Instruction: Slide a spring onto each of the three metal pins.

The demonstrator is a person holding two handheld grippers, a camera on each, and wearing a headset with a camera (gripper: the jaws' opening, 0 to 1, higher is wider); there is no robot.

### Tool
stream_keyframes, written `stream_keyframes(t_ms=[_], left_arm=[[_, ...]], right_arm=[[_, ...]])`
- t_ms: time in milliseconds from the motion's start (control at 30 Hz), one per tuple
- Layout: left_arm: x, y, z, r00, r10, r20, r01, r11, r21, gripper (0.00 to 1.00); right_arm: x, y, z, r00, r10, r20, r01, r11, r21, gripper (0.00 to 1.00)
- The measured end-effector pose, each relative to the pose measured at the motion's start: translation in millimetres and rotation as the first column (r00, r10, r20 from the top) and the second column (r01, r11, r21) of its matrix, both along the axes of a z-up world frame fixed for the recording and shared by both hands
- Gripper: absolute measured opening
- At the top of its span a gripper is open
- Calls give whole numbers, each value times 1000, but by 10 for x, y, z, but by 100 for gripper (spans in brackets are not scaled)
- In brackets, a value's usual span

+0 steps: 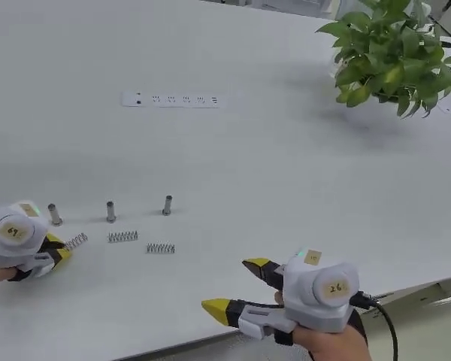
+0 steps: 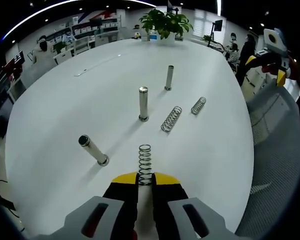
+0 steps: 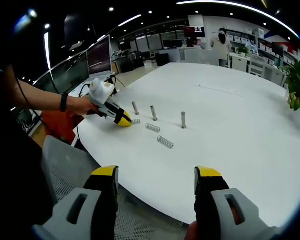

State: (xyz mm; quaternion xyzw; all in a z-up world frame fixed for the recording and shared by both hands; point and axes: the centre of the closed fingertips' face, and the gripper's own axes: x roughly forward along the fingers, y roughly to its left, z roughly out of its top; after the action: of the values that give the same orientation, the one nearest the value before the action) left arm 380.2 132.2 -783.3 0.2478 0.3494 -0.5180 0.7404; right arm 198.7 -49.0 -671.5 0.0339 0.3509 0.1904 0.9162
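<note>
- The left gripper (image 2: 145, 180) lies low over the white table (image 1: 286, 173) at the person's left, held level and pointing along the row of springs. Its yellow-tipped jaws are drawn narrow, with the near end of the left spring (image 2: 145, 159) between them.
- In the head view the left gripper (image 1: 61, 253) sits just in front of the left pin (image 1: 54, 214), and the left spring (image 1: 77, 241) sticks out from its tips, lying on the table.
- The middle pin (image 1: 110, 212) and the right pin (image 1: 167, 205) stand upright in the same row, bare of springs.
- The middle spring (image 1: 122, 236) and the right spring (image 1: 160, 247) lie flat on the table just in front of the pins, apart from each other.
- The right gripper (image 1: 237, 286) is held near the table's front edge, well apart from the pins. It points left toward them, and its jaws are spread wide with nothing between.
- The right gripper view looks across at the person's hand (image 3: 82, 105) wrapped round the left gripper.
- A white power strip (image 1: 171, 99) lies farther back, and a green plant (image 1: 395, 53) stands at the far right.
</note>
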Motion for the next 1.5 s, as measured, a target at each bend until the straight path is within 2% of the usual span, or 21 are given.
stream_keyframes(t_ms=[67,367,800,1067,1200,1500], left_arm=[[-45,11,1,1000,2,-12,-2,1000,-2,3],[-185,95,71,999,31,-22,-32,999,-29,2],[-425,124,235,999,47,-9,-48,996,-72,2],[-510,87,324,998,56,-4,-56,993,-104,2],[-541,83,385,996,84,-7,-84,988,-132,2],[-625,72,464,996,89,2,-88,985,-148,2]], right_arm=[[2,-3,-4,1000,-1,-1,1,1000,-1,60],[13,14,-29,1000,3,-6,-3,1000,6,60],[64,93,-26,1000,25,-3,-25,1000,14,60],[68,117,-37,999,35,-10,-35,999,15,60],[79,140,-46,999,42,-15,-42,999,19,59],[120,181,-53,997,69,-21,-69,997,18,60]])
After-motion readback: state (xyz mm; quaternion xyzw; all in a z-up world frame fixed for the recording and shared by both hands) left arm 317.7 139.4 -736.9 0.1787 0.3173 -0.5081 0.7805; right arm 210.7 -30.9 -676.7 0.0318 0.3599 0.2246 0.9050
